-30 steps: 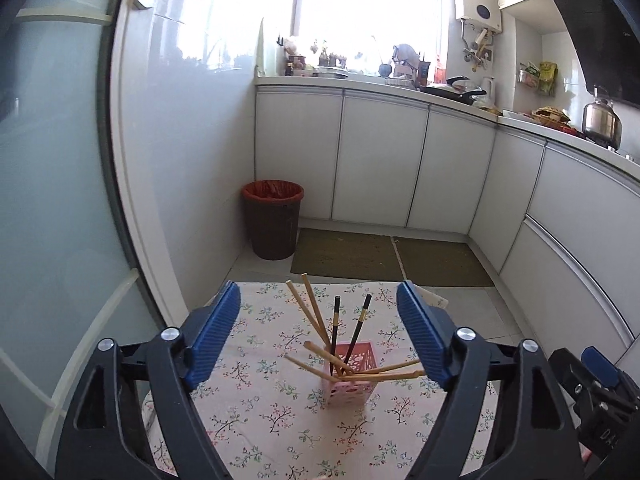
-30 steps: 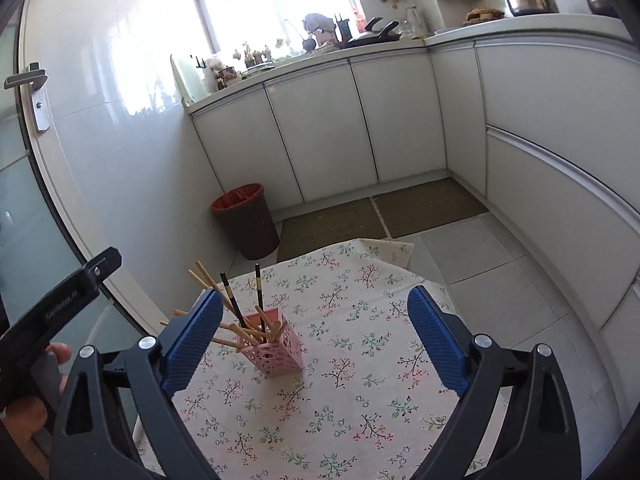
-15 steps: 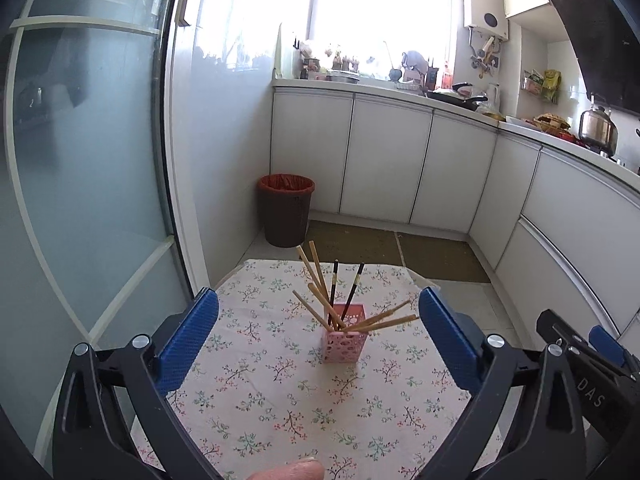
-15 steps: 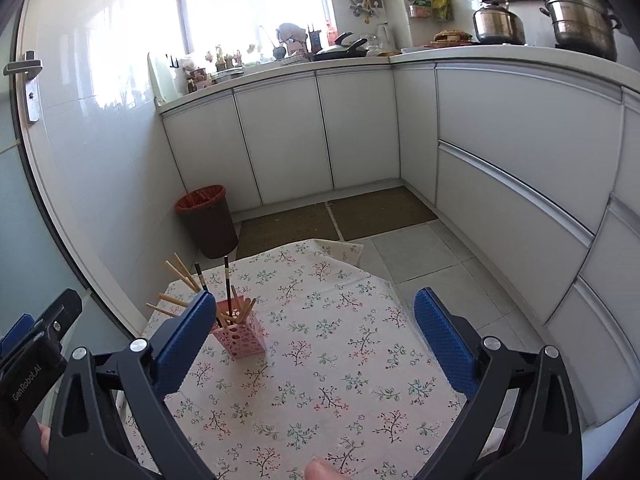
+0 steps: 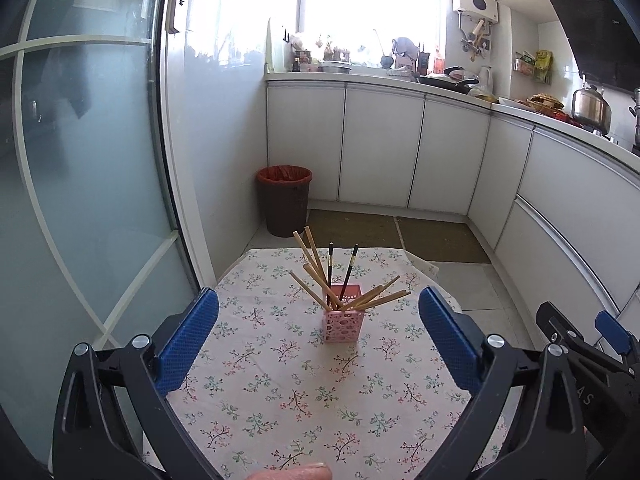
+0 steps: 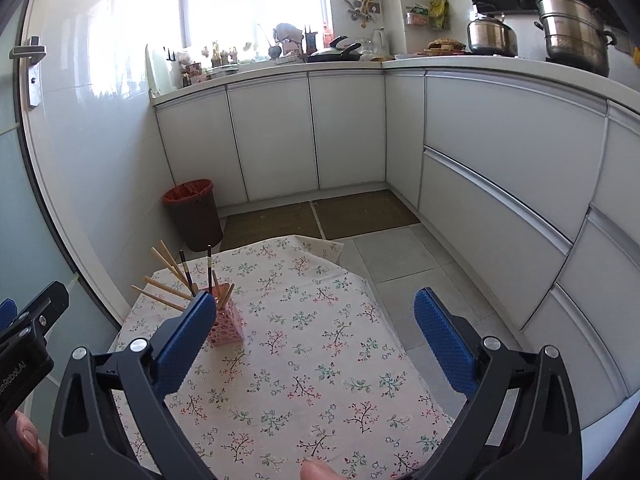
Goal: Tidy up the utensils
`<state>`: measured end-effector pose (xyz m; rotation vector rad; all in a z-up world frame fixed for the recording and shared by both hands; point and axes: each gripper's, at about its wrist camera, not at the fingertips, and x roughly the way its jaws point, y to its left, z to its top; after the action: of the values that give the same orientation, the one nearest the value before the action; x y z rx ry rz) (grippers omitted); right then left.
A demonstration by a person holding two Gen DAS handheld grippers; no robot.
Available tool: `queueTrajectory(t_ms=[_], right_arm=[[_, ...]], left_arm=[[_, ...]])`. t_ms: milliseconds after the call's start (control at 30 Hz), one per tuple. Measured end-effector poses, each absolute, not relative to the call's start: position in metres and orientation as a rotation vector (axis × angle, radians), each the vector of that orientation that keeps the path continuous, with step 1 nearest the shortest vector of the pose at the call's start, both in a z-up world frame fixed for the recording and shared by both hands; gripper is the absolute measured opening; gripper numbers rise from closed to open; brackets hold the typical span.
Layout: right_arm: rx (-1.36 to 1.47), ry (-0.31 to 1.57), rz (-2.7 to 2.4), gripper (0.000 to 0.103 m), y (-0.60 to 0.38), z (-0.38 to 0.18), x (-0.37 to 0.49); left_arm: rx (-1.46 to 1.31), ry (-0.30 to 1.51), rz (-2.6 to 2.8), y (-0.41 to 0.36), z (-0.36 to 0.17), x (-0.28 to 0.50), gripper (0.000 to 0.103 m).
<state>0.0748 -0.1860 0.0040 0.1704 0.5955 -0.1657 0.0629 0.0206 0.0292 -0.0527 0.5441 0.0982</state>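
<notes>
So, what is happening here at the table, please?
A person holds two tongs above a table with a floral cloth. The left tongs and right tongs are both open and hold nothing. A pink perforated square holder stands on the cloth, with wooden chopsticks and two black chopsticks leaning inside it. Neither tongs touch it.

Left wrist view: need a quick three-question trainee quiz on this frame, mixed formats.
1. True or false: the pink perforated plastic holder stands upright on the floral tablecloth.
2. How many dark chopsticks are in it? A) none B) two C) five
3. Fill in: the left gripper is ____, nothing between its blue pads.

Key: 1 true; 2 B; 3 open. The remaining sticks are light wooden chopsticks.
</notes>
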Motion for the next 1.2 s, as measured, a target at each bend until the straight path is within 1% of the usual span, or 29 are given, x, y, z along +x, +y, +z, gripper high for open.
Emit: queueTrajectory(t_ms=[1200], right_arm=[[0.186,0.613,-0.174,0.096,-0.1893,0.0037,0.0784]], left_arm=[[-0.030,0.560,0.077,0.0125,0.0257,0.0667,0.096]])
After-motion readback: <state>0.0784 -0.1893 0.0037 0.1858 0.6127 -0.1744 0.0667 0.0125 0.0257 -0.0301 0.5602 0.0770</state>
